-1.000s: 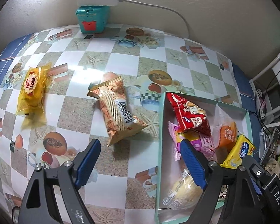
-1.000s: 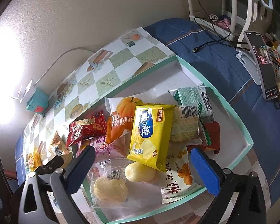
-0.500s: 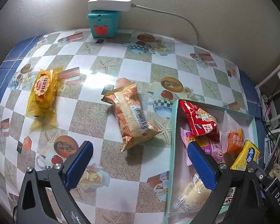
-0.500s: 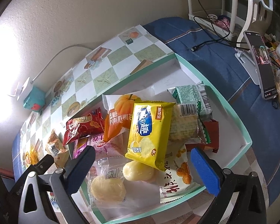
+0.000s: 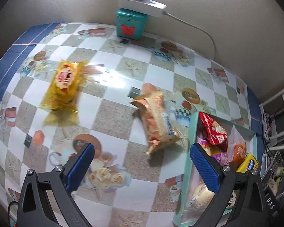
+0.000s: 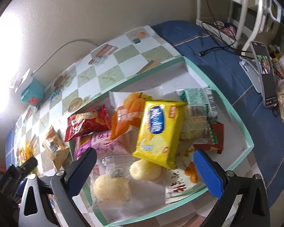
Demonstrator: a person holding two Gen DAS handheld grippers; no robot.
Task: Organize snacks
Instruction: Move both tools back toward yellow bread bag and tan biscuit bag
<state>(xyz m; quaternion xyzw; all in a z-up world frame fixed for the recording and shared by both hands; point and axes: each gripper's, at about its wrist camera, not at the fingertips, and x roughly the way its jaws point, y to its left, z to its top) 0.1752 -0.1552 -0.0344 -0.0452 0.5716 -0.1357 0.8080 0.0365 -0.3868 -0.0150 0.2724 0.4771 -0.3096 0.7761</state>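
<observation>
A mint-rimmed white box (image 6: 248, 145) holds several snack packs, among them a yellow chip pack (image 6: 159, 130), a red pack (image 6: 85, 123) and an orange pumpkin pack (image 6: 130, 113). The box also shows at the right of the left wrist view (image 5: 193, 124). On the table outside lie an orange-tan pack (image 5: 157, 121) just left of the box and a yellow pack (image 5: 64, 83) further left. My left gripper (image 5: 140, 168) is open and empty, above the table short of the orange-tan pack. My right gripper (image 6: 143, 170) is open and empty over the box's near side.
A teal box (image 5: 130, 24) with a white power strip (image 5: 142, 3) on top stands at the wall. The tablecloth (image 5: 113, 117) is checked. A blue cloth (image 6: 236, 75), cables, a phone on a stand (image 6: 265, 71) and a white rack lie right of the box.
My left gripper has swung left, so the two loose packs have shifted right in its view. My right gripper has barely moved. Both stayed open.
</observation>
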